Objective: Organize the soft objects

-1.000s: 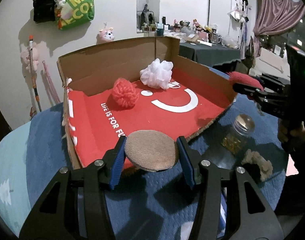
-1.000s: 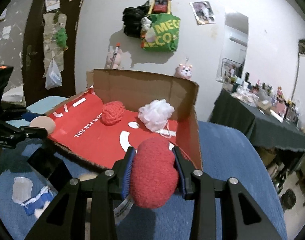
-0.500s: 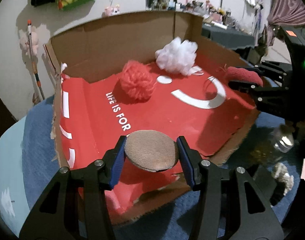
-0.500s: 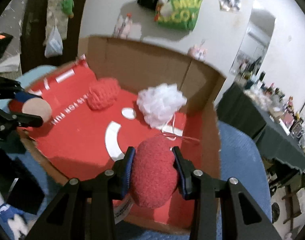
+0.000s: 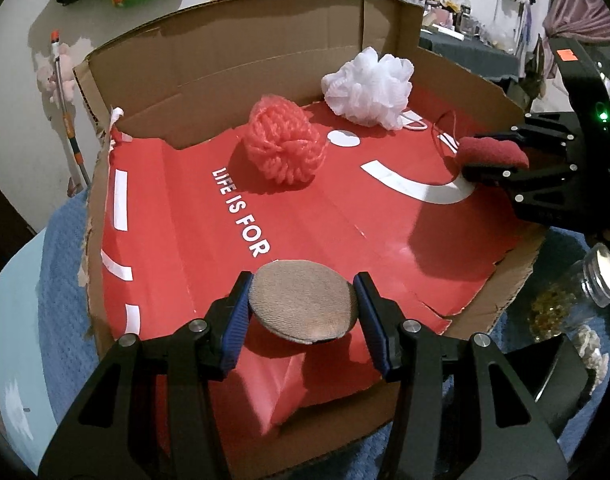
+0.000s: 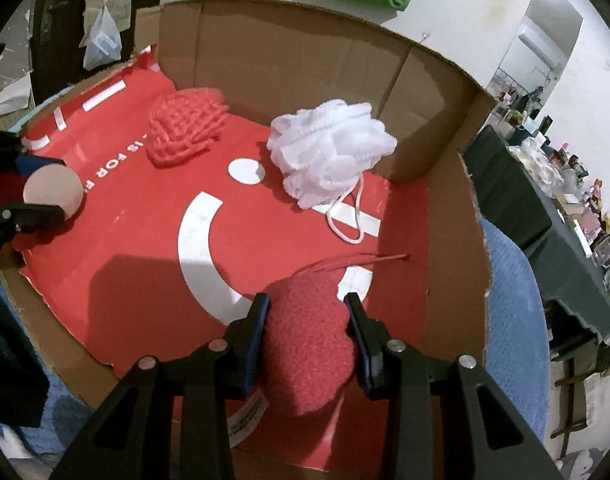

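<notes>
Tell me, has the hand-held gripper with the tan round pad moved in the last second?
Yes. The left hand-held gripper, shut on the tan pad, has moved forward over the cardboard box; a second ago it was short of the box's near edge.

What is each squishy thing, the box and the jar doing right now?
Round tan sponge pad: clamped in left gripper, over box.
Dark red fuzzy sponge: clamped in right gripper, over box.
Coral mesh pouf: resting in box.
White mesh pouf: resting in box.
Cardboard box: open.
Glass jar: lidded, outside box.
</notes>
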{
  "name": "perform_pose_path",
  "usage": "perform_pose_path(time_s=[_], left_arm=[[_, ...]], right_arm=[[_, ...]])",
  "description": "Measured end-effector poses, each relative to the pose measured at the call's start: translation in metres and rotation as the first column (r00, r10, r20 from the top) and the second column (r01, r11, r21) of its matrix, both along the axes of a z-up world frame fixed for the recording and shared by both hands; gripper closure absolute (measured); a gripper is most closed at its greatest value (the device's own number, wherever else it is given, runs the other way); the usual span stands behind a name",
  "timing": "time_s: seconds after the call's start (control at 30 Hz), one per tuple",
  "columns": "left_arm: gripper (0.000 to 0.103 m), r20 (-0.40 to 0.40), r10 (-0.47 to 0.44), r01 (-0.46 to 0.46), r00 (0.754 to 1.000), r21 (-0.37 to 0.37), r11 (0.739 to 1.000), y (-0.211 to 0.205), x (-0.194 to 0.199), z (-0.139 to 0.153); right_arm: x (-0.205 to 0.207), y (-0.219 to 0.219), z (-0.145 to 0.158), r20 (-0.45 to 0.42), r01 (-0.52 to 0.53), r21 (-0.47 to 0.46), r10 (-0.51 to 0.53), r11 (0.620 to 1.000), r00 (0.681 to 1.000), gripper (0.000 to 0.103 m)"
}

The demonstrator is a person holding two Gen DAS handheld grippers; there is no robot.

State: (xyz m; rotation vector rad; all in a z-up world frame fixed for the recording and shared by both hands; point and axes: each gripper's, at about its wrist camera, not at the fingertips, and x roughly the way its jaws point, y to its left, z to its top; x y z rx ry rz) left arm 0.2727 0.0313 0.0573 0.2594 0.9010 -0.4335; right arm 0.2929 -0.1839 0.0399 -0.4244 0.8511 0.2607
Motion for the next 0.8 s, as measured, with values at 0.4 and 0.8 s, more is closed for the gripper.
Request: perform_pose_path(time_s=[0.4, 0.8], left_arm=[[0.049, 0.013, -0.013, 0.012, 1.000, 0.019, 1.000, -0.003, 0.002, -0.004], [0.033, 0.069, -0.002, 0.003, 0.998, -0.007, 1.000, -0.005, -0.009, 0.013]], right_arm=[[0.002, 0.003, -0.004, -0.013, -0.015, -0.026, 0.015, 1.000, 1.000, 0.059], [-0.002, 0.005, 0.003, -0.024, -0.021, 0.009, 0.021, 1.000, 0.999, 0.045]])
